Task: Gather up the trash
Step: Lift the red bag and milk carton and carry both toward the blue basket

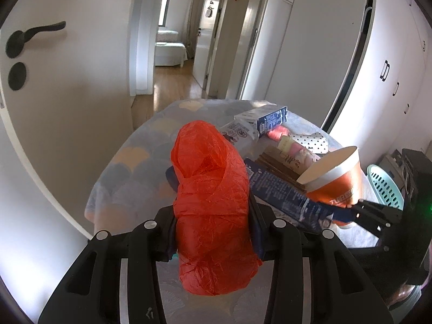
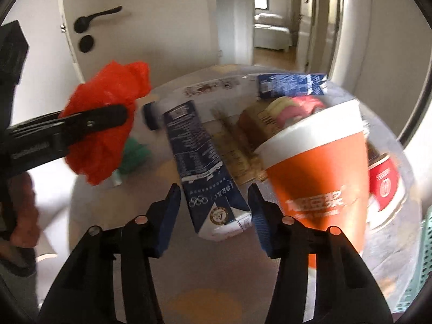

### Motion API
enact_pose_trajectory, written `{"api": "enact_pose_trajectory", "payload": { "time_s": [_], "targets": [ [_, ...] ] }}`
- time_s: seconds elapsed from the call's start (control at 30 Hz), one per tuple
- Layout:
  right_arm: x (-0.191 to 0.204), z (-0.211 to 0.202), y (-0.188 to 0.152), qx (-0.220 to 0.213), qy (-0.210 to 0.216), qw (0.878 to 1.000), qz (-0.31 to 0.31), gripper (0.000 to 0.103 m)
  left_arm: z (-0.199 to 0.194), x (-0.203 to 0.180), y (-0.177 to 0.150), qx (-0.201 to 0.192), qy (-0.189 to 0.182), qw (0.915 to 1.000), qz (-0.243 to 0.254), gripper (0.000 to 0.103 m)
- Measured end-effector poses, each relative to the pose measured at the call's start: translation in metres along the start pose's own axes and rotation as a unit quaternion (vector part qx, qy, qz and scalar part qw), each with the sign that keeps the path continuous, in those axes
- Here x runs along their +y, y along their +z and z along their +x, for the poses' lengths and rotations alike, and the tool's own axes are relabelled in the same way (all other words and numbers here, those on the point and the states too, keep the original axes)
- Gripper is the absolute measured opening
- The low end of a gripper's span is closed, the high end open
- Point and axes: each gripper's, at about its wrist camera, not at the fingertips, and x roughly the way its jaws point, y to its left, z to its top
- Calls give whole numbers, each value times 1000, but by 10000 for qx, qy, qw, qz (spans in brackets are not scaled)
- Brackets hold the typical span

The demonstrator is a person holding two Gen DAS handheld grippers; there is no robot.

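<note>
Left gripper [image 1: 213, 232] jaws clamp crinkly orange plastic bag [image 1: 213, 189]; right gripper [image 2: 214, 216] jaws open around flattened carton [image 2: 199, 162]

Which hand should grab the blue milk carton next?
Probably the right. The right gripper is open with the blue milk carton between its fingers. The left gripper is shut on the red plastic bag.

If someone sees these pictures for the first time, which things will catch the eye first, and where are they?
First comes the crumpled red plastic bag, clamped in the left tool above the patterned table. Next is the big orange paper cup, tilted at the right side of the trash pile. Between the open fingers of the right tool lies a flattened dark blue carton.
</note>
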Motion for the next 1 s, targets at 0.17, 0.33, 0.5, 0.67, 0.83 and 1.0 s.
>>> {"api": "enact_pose_trajectory", "payload": {
  "time_s": [0.17,0.33,0.5,0.67,0.83,1.0],
  "targets": [
    [1,15,3,158,97,9997,161,42,-3,-4,0,-7,-16,10000,32,40],
    [1,3,0,-13,164,9997,193,35,-14,-13,3,-119,-7,9999,125,40],
    [-10,-42,-1,-448,253,9981,350,34,-31,-28,11,-369,-71,9991,219,40],
    [-29,-90,-7,-956,155,9938,543,34,-40,-55,20,-565,-190,9972,447,40],
    [-61,-132,-13,-1342,49,9868,906,34,-38,-99,26,-633,-452,9936,824,40],
    [-99,-170,-28,-1605,-5,9775,1366,34,-29,-145,28,-646,-759,9882,1160,40]
  ]
}}
